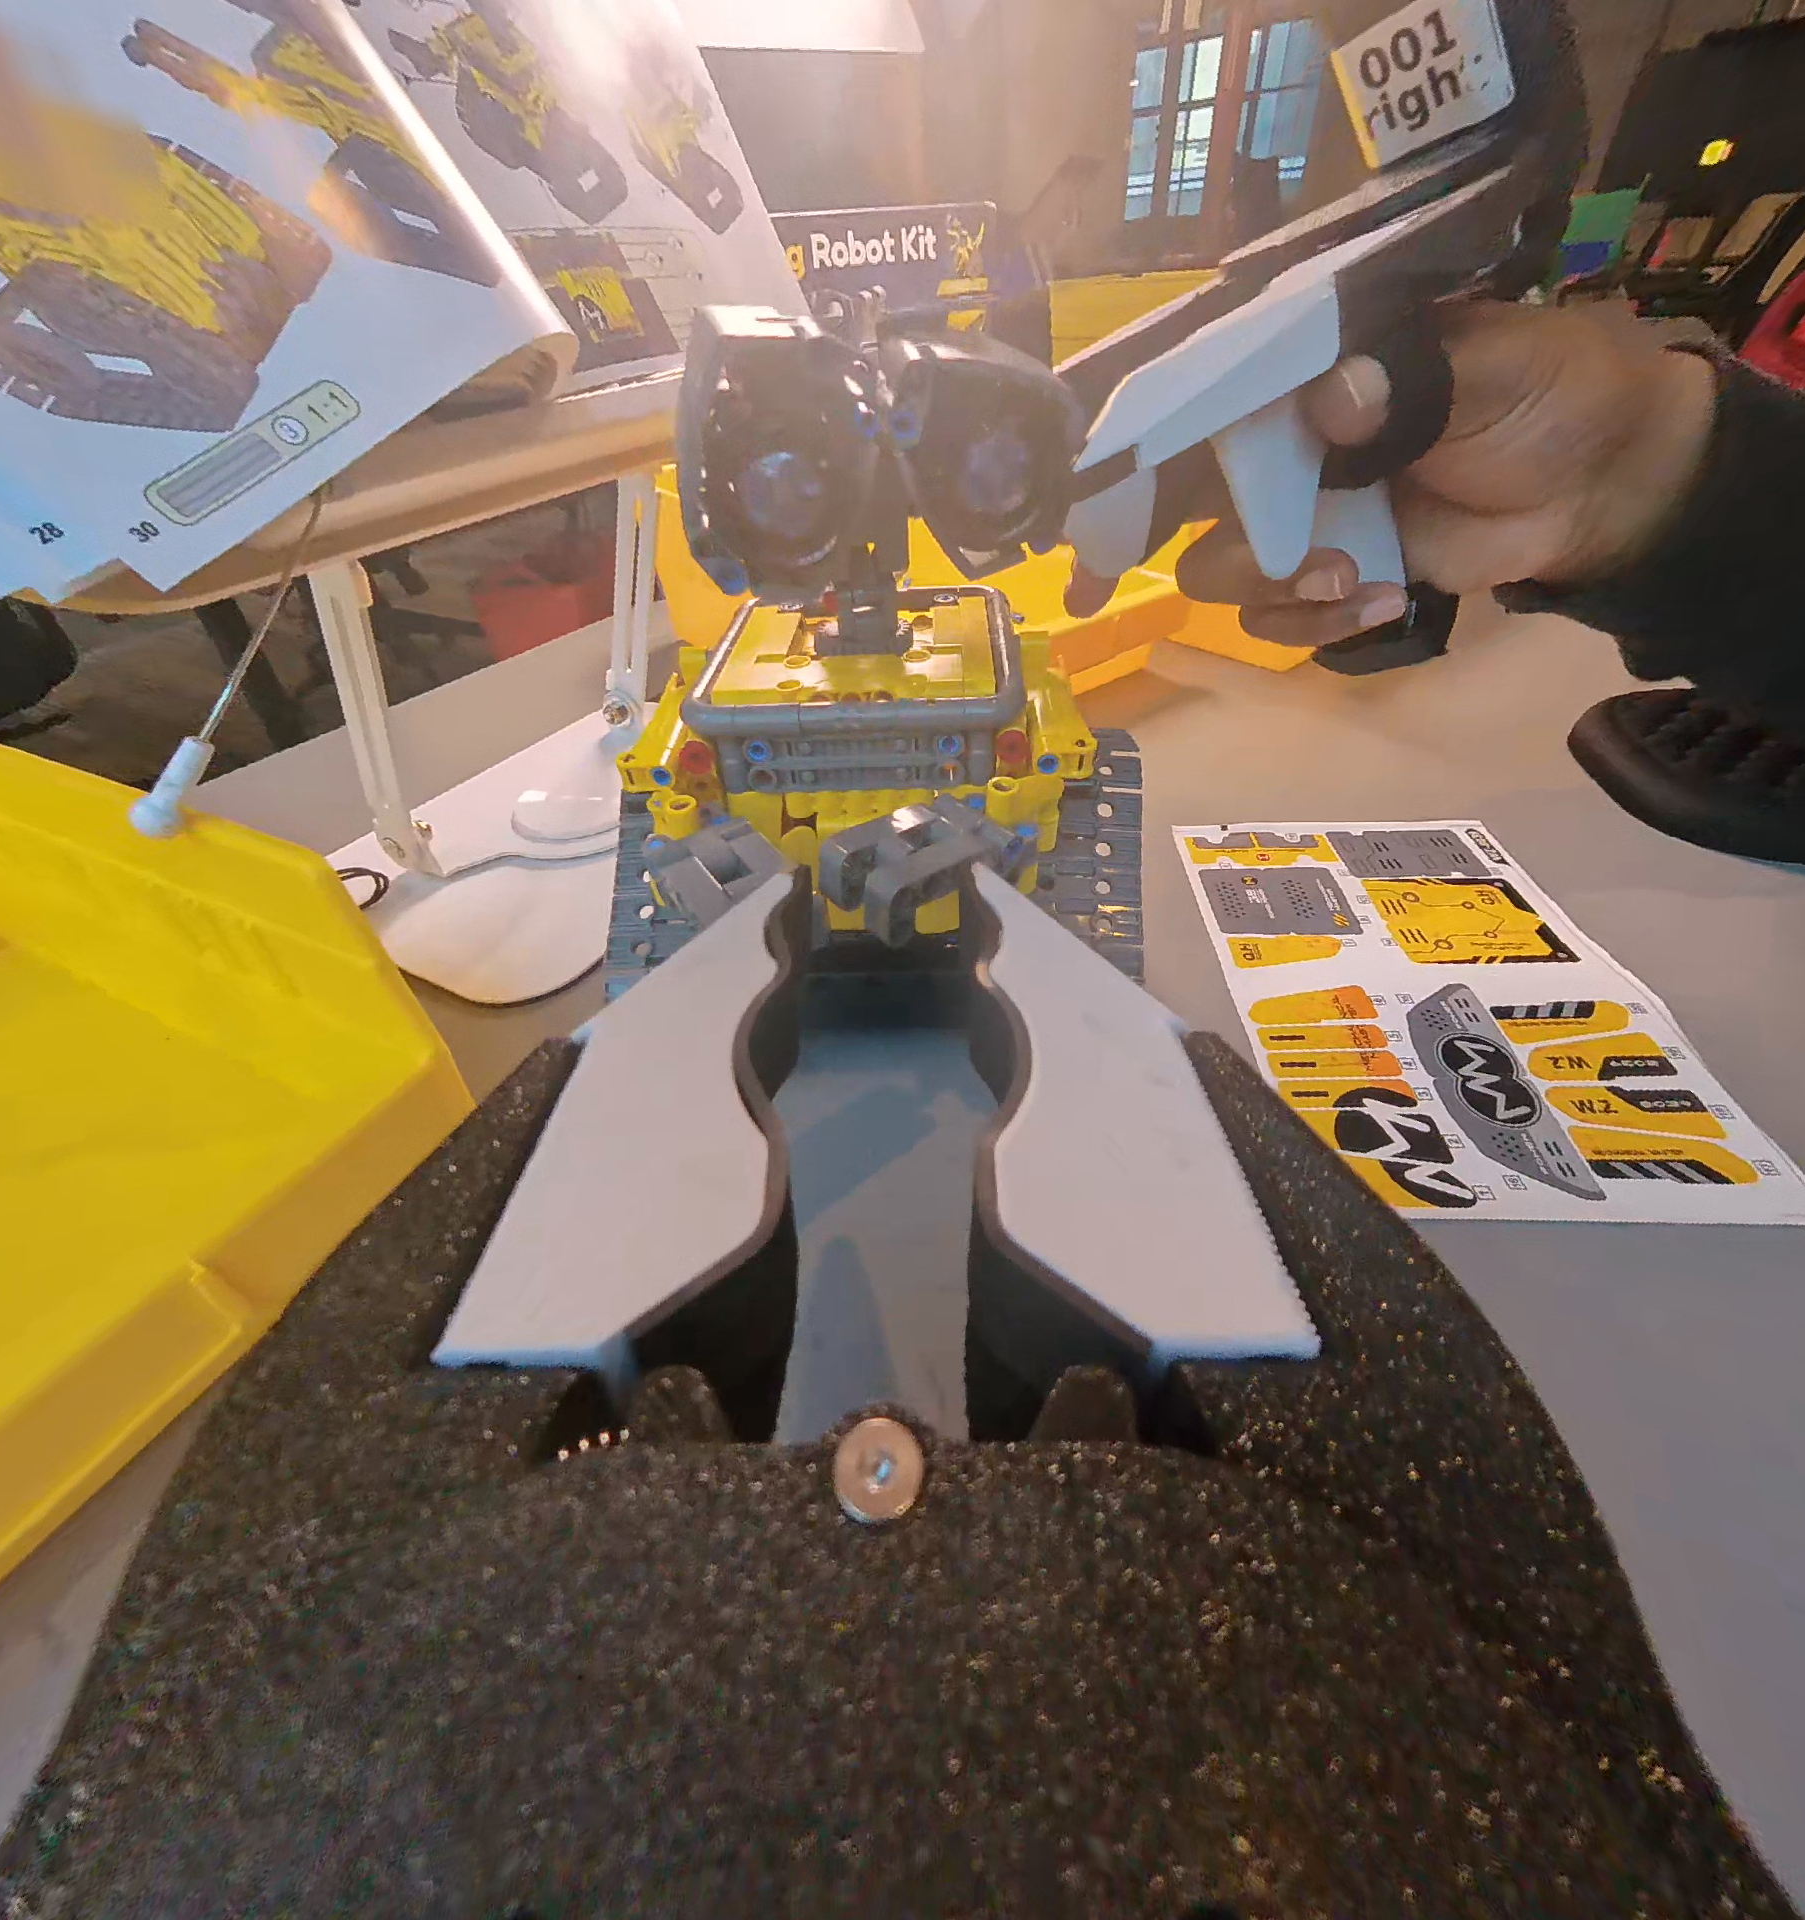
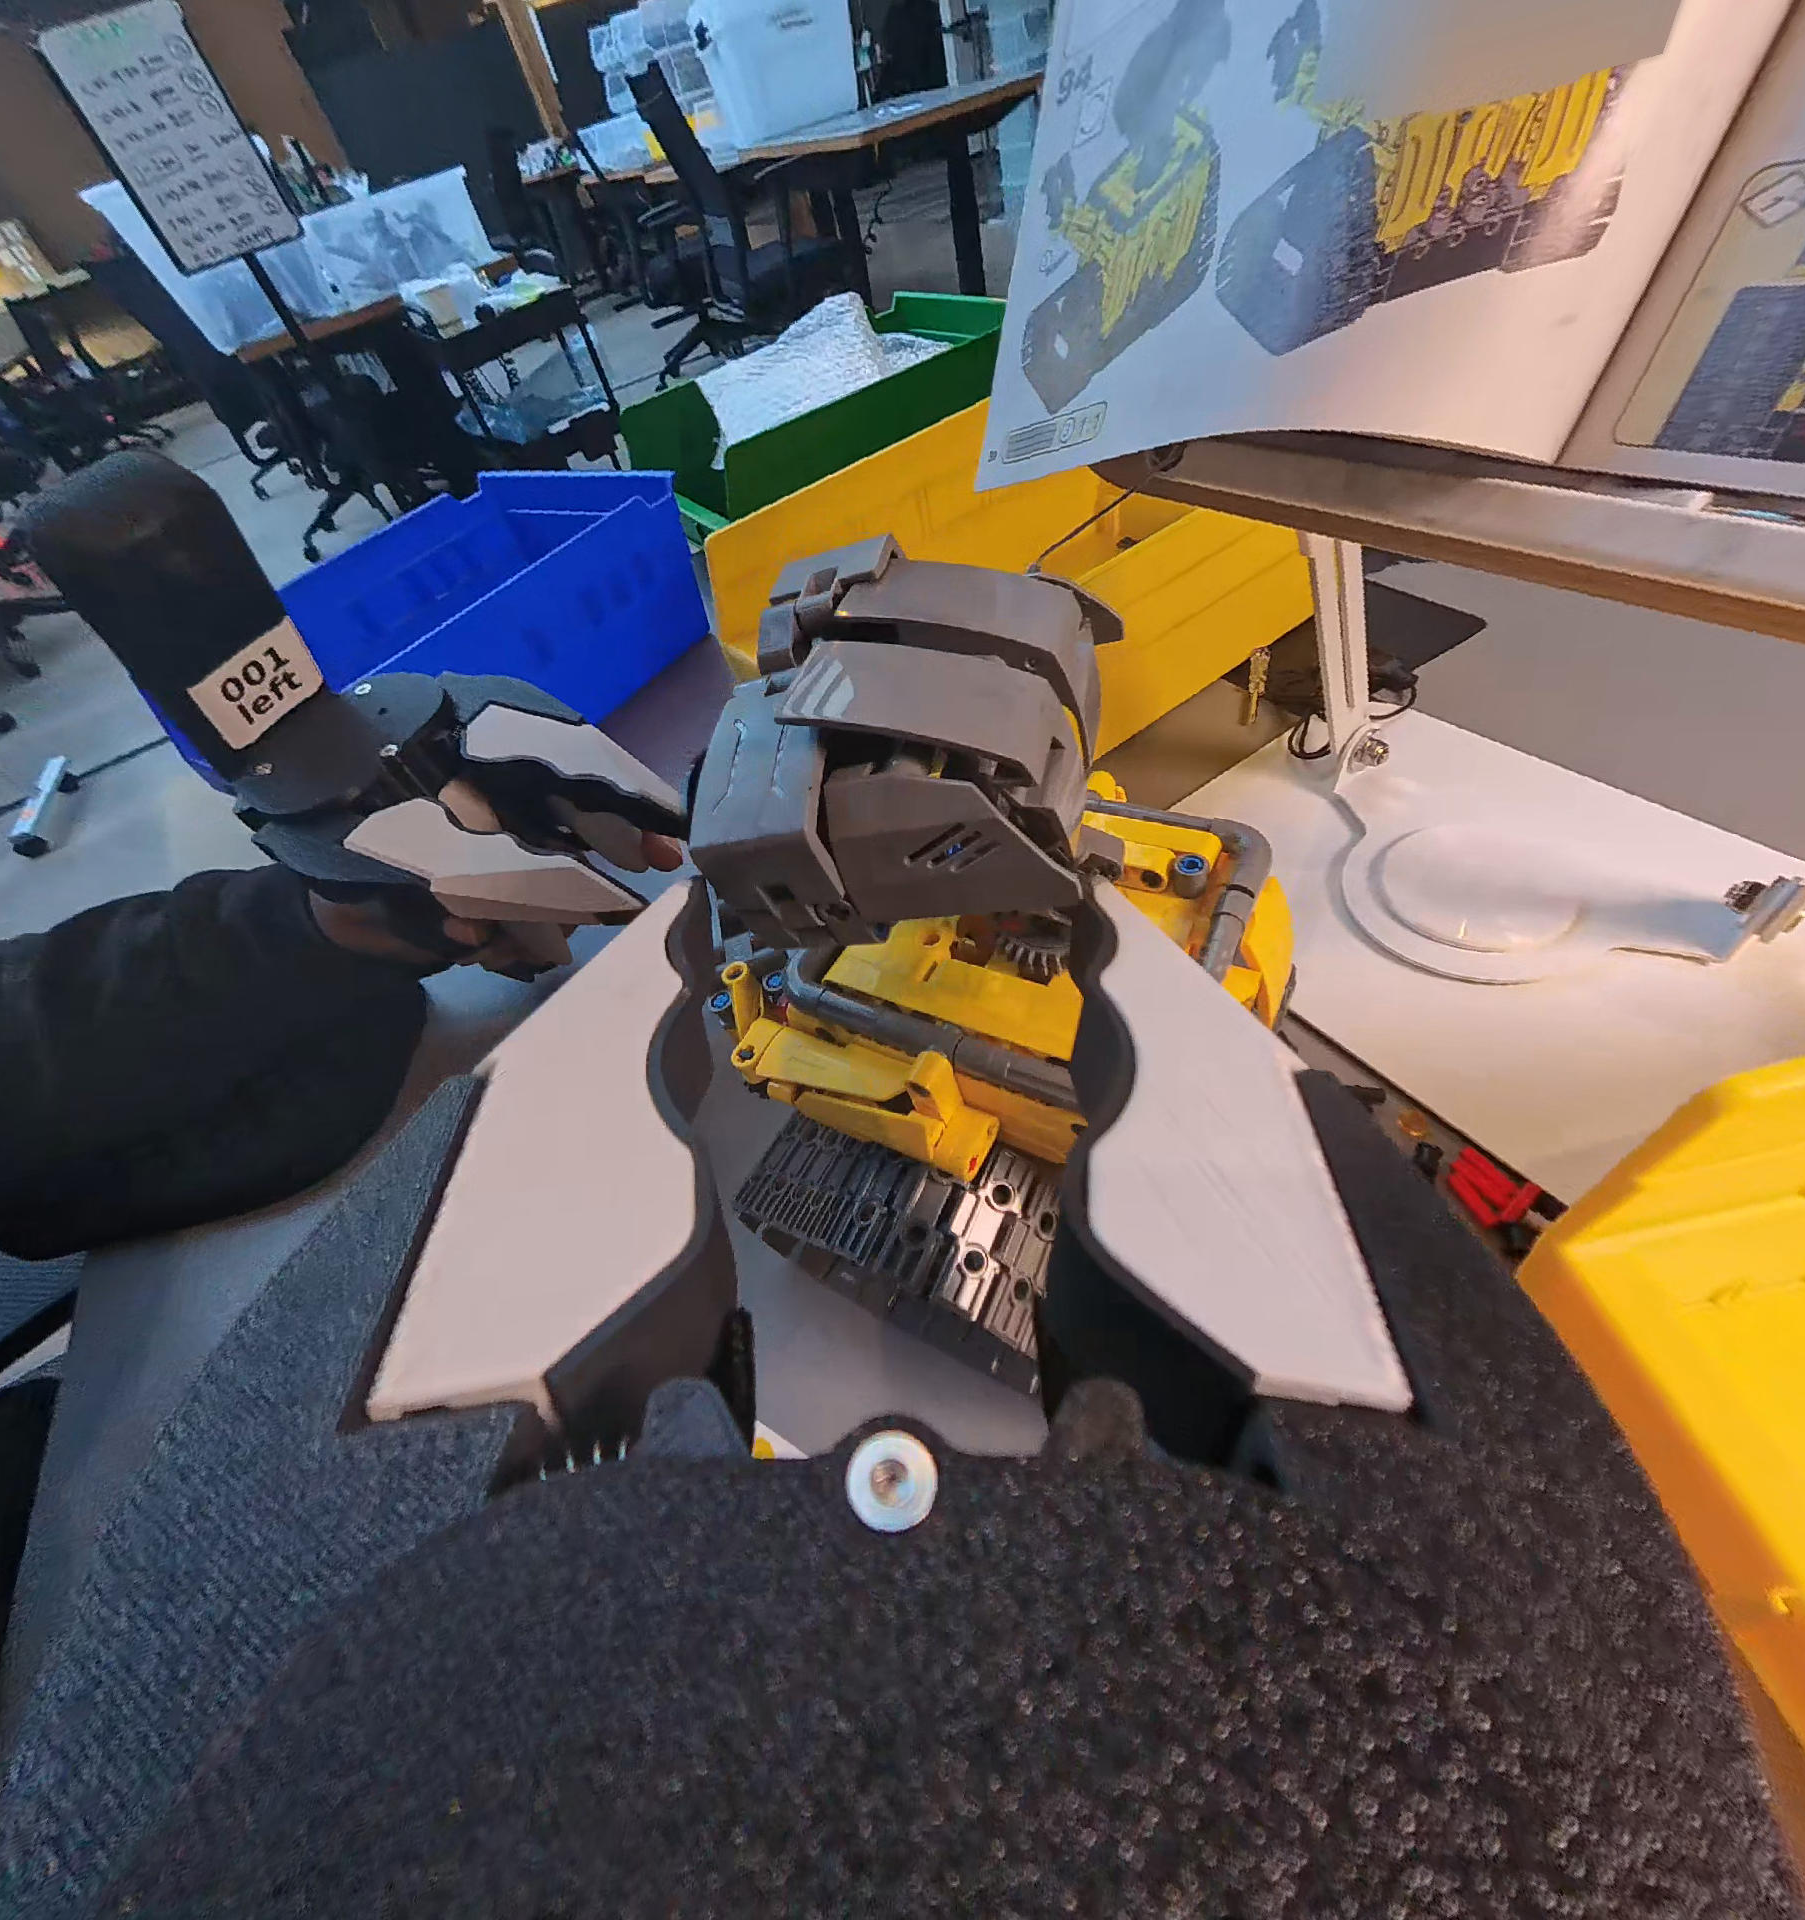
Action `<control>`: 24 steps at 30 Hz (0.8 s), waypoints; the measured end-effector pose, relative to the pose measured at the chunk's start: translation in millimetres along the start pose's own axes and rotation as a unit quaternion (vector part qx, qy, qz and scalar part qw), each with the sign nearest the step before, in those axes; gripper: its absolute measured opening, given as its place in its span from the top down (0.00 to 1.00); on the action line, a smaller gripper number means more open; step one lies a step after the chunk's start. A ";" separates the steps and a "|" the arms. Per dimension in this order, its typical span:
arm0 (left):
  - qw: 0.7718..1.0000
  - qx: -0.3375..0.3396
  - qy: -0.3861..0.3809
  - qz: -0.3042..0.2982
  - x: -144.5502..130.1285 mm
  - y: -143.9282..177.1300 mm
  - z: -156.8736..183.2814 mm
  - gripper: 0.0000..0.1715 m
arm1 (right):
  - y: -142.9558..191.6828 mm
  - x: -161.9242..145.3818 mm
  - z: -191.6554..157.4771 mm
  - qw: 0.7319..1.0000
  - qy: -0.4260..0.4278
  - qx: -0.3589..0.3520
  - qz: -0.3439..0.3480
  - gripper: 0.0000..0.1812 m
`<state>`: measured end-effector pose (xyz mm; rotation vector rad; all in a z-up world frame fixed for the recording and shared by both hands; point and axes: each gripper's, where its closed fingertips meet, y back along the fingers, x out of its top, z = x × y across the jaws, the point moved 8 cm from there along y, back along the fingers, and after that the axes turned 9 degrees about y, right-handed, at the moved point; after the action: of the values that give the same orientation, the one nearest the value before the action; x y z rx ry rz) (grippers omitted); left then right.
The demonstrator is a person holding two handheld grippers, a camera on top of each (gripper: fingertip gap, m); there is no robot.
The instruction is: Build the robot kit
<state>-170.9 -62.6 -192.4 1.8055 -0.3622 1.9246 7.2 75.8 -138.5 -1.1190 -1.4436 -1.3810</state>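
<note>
Looking along my left gripper (image 1: 882, 914), I had its two grey fingers spread apart, tips either side of a small grey arm piece (image 1: 903, 857) at the front of the yellow-and-grey brick robot (image 1: 867, 727); whether the tips touched that piece I could not tell; the robot stood upright on its dark treads on the grey table (image 1: 1500, 1455), straight ahead of that gripper; my right gripper (image 2: 893, 914) was also spread, fingers flanking the robot's grey head (image 2: 898, 748) from its side, nothing clamped, contact unclear; in the left wrist view the right gripper (image 1: 1095, 509) came in from upper right with a gloved hand (image 1: 1480, 488) on it, tips at the edge of the head's right eye block (image 1: 981, 457); in the right wrist view the left gripper (image 2: 628, 862) sat low at the robot's front, fingers apart; a sticker sheet (image 1: 1480, 1018) lay flat on the table to the right of the robot; a yellow bin (image 1: 150, 1091) sat to its left, another yellow bin (image 2: 1708, 1299) on the other side; a white stand base (image 1: 493, 894) stood just behind-left of the robot, holding an open instruction booklet (image 1: 202, 260) above; blue bin (image 2: 524, 592) and green bin (image 2: 825, 416) were farther back.
</note>
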 end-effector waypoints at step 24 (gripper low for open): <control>1.000 0.015 -0.003 0.002 -4.6 -5.5 0.9 0.83 | 1.1 -87.7 29.0 0.982 0.163 -0.016 -0.094 0.77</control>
<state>-167.3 -59.1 -197.5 1.8313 -0.3420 1.9367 31.8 99.8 -224.3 -0.7454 -1.3162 -1.6385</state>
